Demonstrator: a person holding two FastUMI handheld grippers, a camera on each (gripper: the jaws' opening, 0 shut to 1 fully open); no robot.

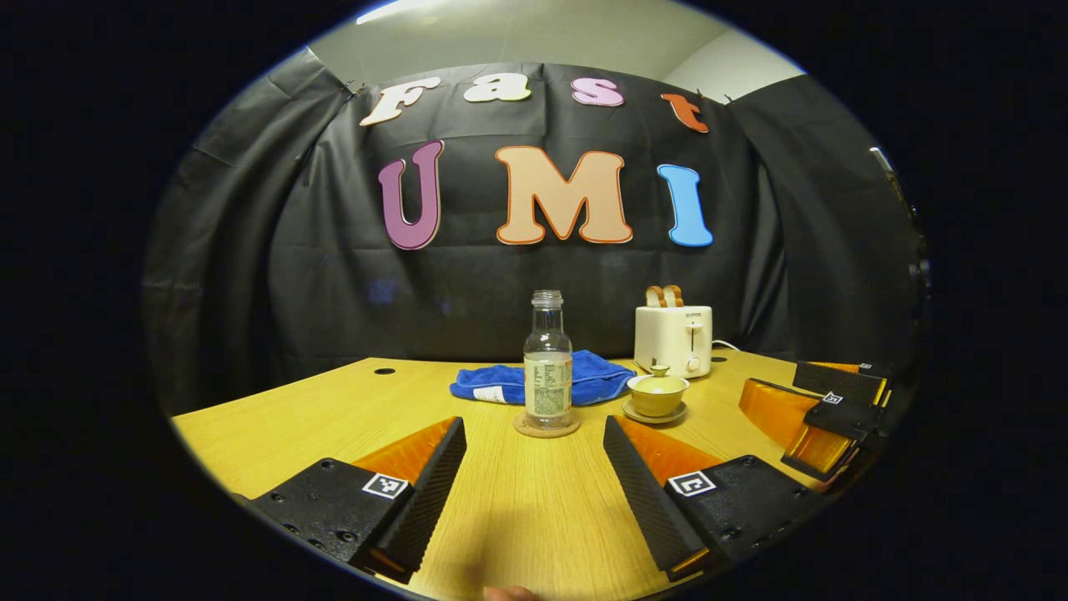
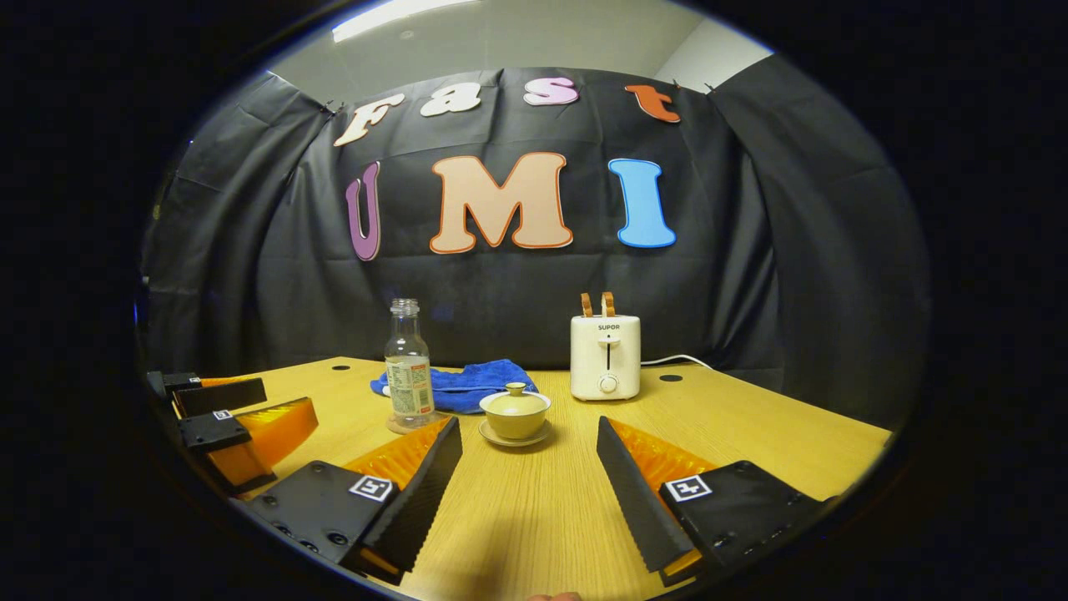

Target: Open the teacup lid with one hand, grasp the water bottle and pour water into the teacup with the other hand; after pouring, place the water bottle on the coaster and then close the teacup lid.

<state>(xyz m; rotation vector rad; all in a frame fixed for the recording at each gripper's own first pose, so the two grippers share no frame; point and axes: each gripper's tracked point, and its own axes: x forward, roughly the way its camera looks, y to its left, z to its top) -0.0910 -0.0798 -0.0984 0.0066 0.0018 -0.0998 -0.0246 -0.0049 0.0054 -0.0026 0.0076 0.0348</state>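
Staged recording booth, not a real kitchen: creased black cloth wall (image 2: 517, 292) hung behind a pale wooden tabletop with round cable holes (image 2: 534, 501); household props only, e.g. cream two-slot toaster (image 2: 606, 357), crumpled blue towel (image 2: 467, 384).

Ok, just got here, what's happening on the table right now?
Nothing is held yet. Both tools are open and hang above the wooden table: the left tool faces the uncapped water bottle, which stands on its coaster, and the right tool faces the lidded teacup on its saucer. A blue cloth and a toaster sit behind them.
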